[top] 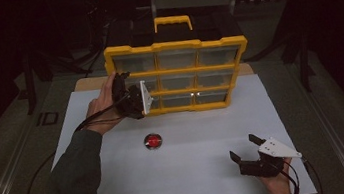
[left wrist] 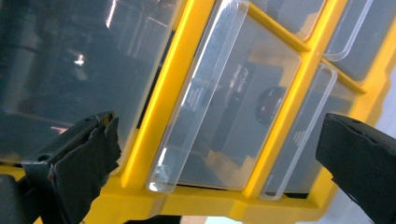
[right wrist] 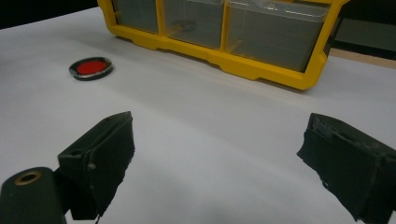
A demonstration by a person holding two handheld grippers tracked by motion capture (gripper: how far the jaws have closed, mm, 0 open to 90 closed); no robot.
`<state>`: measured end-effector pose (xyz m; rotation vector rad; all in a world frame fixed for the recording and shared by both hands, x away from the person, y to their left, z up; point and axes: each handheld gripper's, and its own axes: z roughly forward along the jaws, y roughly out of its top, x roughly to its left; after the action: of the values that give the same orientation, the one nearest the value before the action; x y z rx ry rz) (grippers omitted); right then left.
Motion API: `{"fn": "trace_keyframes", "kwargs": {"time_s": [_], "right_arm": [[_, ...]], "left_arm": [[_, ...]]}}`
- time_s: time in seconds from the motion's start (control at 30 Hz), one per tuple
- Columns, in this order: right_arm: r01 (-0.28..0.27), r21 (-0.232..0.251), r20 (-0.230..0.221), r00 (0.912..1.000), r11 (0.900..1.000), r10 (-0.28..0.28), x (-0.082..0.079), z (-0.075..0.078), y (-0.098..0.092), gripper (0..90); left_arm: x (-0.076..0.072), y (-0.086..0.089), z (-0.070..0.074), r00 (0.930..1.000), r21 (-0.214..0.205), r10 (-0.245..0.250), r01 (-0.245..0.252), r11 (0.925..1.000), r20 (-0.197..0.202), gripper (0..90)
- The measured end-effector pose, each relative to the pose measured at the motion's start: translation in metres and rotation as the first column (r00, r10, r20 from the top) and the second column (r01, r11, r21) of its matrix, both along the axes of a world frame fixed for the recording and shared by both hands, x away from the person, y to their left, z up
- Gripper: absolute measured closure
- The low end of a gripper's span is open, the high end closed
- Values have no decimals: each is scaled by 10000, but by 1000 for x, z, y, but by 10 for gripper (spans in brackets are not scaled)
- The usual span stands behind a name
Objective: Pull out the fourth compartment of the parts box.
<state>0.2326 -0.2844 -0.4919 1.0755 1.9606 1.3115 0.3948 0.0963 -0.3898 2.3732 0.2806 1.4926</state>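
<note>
A white table (top: 190, 170) carries a yellow organiser (top: 178, 75) of clear drawers at twelve o'clock, standing upright with its handle on top. The left gripper (top: 129, 98) is at the organiser's lower left corner, about ten o'clock on the table; the left gripper view shows what the high view cannot, its jaws spread wide with nothing between them, straddling one clear drawer (left wrist: 233, 112) whose lip juts out from the yellow frame. The right gripper (top: 246, 148) rests at about four o'clock on the bare table, jaws wide apart and empty in the right gripper view. A small red disc (top: 153, 141) lies at the centre, well apart from both grippers; nothing stands between it and either.
</note>
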Motion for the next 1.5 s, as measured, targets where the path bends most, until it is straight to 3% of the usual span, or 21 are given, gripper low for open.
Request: {"fn": "trace_keyframes", "kwargs": {"time_s": [0.33, 0.5, 0.63, 0.97, 1.23, 1.5], "right_arm": [[9, -71, -8, 10000, 10000, -9, 1, -1, 1, 87], [8, -119, -21, 10000, 9999, -9, 1, -1, 1, 87], [17, -142, -53, 10000, 9999, -17, 1, -1, 1, 88], [39, -189, -36, 10000, 9998, -40, 1, -1, 1, 87], [35, -221, -3, 10000, 9997, -35, 1, -1, 1, 88], [63, -196, 42, 10000, 9998, -63, 1, -1, 0, 88]], "left_arm": [[0, -5, -5, 9952, 776, 80, -156, 9969, 970, 40], [1, -8, -10, 9880, 1181, 227, -411, 9921, 1527, 42], [3, -11, -13, 9770, 1483, 309, -632, 9869, 2108, 40], [3, -13, -22, 9569, 2173, 172, -834, 9725, 2901, 78], [2, -15, -27, 9269, 2405, -12, -961, 9659, 3752, 202], [4, -13, -32, 9098, 2754, 15, -1272, 9529, 4149, 311]]}}
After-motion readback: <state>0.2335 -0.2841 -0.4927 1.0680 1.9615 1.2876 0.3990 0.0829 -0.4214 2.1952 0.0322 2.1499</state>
